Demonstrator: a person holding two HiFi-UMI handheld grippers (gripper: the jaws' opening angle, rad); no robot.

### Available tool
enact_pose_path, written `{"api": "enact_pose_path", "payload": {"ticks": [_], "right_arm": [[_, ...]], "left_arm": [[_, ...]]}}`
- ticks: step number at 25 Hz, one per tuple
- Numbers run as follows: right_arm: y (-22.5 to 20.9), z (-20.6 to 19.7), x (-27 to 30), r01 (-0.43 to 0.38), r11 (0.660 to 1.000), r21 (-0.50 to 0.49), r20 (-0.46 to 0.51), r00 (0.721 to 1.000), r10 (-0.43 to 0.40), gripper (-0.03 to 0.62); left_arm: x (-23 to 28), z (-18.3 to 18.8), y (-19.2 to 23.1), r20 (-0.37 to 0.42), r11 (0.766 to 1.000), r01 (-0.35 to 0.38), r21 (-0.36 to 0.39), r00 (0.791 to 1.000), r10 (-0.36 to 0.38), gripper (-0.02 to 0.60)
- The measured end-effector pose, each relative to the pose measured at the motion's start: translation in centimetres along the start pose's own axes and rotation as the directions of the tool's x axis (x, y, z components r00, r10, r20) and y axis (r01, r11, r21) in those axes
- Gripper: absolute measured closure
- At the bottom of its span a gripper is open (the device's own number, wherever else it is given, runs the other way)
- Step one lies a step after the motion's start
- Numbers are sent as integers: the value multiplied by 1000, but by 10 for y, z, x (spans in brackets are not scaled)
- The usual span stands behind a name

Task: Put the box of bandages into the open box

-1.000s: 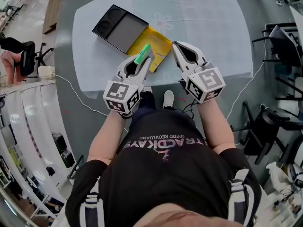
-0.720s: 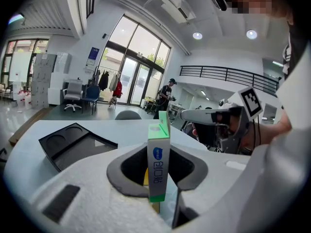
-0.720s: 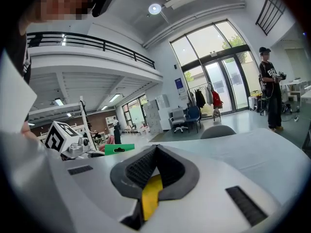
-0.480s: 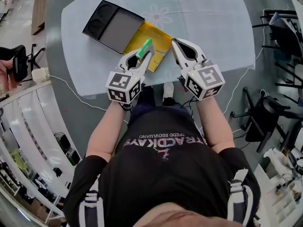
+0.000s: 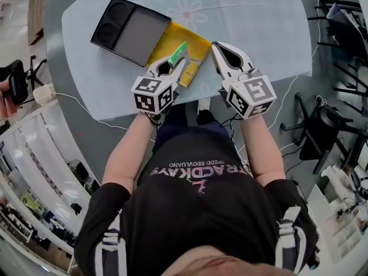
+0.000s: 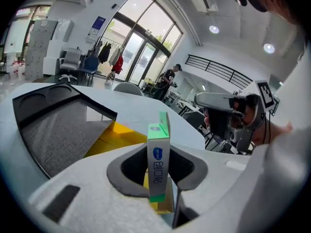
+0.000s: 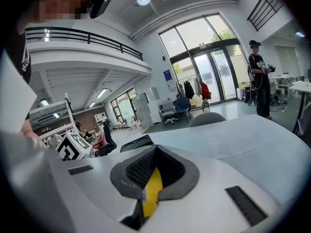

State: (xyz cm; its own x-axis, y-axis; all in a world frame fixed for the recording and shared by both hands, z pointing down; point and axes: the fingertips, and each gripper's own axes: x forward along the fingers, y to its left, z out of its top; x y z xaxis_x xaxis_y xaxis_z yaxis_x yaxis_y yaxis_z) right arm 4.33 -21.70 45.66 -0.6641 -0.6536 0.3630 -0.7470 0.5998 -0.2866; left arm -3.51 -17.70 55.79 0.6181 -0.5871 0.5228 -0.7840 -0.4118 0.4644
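My left gripper (image 5: 174, 64) is shut on a slim green and white box of bandages (image 5: 179, 54), which stands upright between the pads (image 6: 159, 135). It hangs over the near part of the open box's yellow tray (image 5: 187, 43). The black lid (image 5: 129, 30) lies open to the left of the tray (image 6: 114, 137). My right gripper (image 5: 215, 46) is just right of the tray with its tips together. In the right gripper view the yellow tray (image 7: 153, 191) shows through the gap behind the closed tips (image 7: 154, 149).
The box lies on a pale blue table (image 5: 259, 27) with a flower print, near its front edge. A white cable (image 5: 80, 102) runs across the floor at left. Black chairs (image 5: 322, 131) stand at right. The left gripper's marker cube (image 7: 73, 147) shows in the right gripper view.
Both grippers have come lower toward the table. The left one has rolled a little, still holding the box of bandages over the yellow tray. The right jaws stay together.
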Motion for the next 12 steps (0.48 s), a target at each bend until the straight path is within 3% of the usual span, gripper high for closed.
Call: {"api": "enact_pose_path", "payload": {"ticks": [12], "right_arm": [[-16,-11,5,46,998,34,-18,999,-45,583]], "left_arm": [[43,-17,10,-85,995,49,-85,995,-56,482]]}}
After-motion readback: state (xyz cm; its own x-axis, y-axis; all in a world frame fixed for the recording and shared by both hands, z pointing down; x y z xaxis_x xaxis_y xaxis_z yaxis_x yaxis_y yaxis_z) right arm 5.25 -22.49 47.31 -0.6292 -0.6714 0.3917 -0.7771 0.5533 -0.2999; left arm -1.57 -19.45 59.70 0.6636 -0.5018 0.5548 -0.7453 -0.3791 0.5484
